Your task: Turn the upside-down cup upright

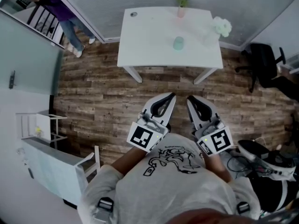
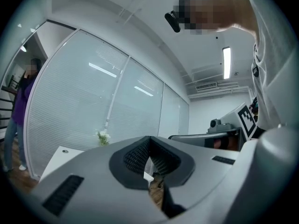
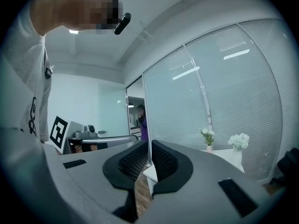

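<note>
Cup (image 1: 178, 43) pale teal, cylindrical, on smooth white table (image 1: 140, 45); left tool (image 1: 171, 98), right tool (image 1: 190, 100) closed, empty.

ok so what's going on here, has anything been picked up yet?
Nothing yet. A person holds the left tongs and right tongs side by side, both shut and empty, pointing toward a white table across the wooden floor. The pale teal cup stands on it untouched, near a pink vase of white flowers. Which way up the cup is can't be told from here.
</note>
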Available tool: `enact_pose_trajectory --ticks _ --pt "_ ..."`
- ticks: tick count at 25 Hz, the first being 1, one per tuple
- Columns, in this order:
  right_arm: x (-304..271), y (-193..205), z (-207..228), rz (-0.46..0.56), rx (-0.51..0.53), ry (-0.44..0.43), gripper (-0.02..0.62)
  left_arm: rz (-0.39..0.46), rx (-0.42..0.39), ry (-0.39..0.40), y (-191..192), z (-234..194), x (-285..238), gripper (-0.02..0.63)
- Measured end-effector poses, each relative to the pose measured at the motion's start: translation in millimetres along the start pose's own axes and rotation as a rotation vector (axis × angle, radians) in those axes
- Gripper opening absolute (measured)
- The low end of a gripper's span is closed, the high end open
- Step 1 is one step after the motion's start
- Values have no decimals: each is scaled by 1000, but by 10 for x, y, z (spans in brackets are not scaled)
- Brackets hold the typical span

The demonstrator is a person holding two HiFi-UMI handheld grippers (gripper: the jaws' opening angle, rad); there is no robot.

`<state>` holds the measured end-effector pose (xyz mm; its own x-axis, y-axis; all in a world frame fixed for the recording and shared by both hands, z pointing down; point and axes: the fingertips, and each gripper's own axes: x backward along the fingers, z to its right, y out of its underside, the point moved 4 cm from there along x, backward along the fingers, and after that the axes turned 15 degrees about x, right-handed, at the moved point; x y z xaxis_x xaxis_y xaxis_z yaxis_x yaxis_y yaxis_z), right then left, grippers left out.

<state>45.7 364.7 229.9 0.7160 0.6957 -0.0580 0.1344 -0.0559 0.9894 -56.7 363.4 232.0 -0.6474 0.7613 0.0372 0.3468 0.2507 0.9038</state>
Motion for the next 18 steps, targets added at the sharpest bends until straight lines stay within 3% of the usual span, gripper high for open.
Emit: enact_pose_trajectory --ticks 18 --pt "-856 91 303 -35 -13 29 48 -36 8 27 -244 -802 -420 3"
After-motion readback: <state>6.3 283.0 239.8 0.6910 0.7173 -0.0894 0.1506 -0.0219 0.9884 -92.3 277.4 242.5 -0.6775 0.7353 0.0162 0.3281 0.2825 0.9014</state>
